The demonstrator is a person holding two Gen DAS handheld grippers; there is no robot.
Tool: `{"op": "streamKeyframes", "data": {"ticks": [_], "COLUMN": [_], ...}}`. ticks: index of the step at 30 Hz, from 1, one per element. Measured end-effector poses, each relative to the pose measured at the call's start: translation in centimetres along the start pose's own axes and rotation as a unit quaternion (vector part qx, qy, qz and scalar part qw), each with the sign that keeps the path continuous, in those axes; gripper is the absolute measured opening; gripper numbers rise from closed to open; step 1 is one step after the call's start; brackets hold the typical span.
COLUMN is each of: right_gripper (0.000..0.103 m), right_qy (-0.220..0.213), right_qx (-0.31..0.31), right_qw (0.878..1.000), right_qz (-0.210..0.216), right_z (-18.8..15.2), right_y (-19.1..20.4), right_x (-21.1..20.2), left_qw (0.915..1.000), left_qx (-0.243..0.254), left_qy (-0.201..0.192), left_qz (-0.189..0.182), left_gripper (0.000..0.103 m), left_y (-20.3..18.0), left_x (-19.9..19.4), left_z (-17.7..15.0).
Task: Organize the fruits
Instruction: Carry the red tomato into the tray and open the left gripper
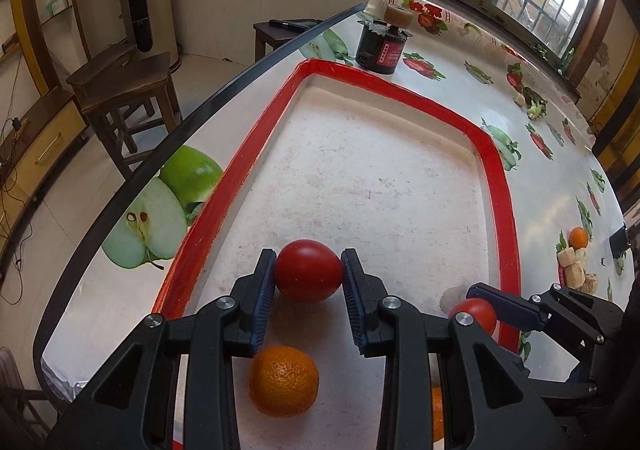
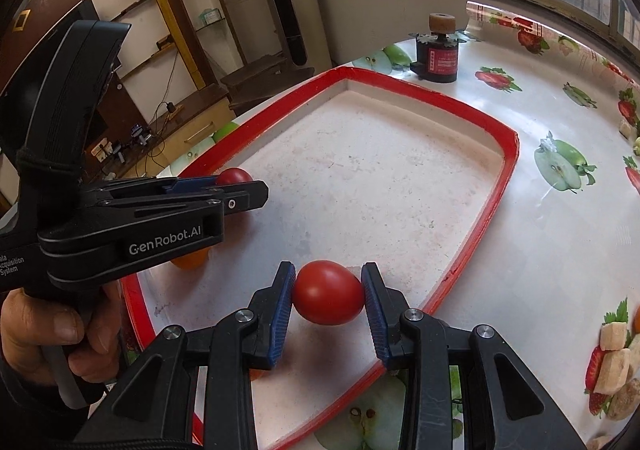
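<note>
Red-rimmed tray, tomato between left tool

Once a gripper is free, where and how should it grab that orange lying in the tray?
Grip the orange across its widest middle, coming down from above with a finger on each side. It is round and lies loose on the flat floor of the red-rimmed tray; nothing touches its sides, so any side-to-side line across the middle should serve.
</note>
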State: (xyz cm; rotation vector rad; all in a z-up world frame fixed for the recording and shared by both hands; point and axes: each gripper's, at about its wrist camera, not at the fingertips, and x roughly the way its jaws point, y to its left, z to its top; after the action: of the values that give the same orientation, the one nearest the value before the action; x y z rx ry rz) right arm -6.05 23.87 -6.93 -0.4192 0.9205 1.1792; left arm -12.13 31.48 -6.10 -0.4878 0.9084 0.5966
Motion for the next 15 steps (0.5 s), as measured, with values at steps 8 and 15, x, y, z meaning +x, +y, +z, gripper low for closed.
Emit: {"op": "streamKeyframes", "data": {"ticks": [8, 15], "right_gripper": [0.04, 0.051], "right_qy": [0.007, -0.016], "right_qx": [-0.014, -0.024], "right_qw": [1.0, 1.0], "right_qz": [-0.002, -0.01], "right_z": [0.0, -0.1], "right_y": [0.5, 0.7], "right_x": [0.9, -1.0], "left_qw": [0.9997, 0.9996], "left_qx": [0.008, -0.007], "left_qy": [0.005, -0.01], "left_qz": [0.022, 0.025], "left_gripper": [0.039, 0.04], "left_y": [-0.6, -0.1], "left_x": [0.5, -0.9], "left_z": [0.0, 0.0]}}
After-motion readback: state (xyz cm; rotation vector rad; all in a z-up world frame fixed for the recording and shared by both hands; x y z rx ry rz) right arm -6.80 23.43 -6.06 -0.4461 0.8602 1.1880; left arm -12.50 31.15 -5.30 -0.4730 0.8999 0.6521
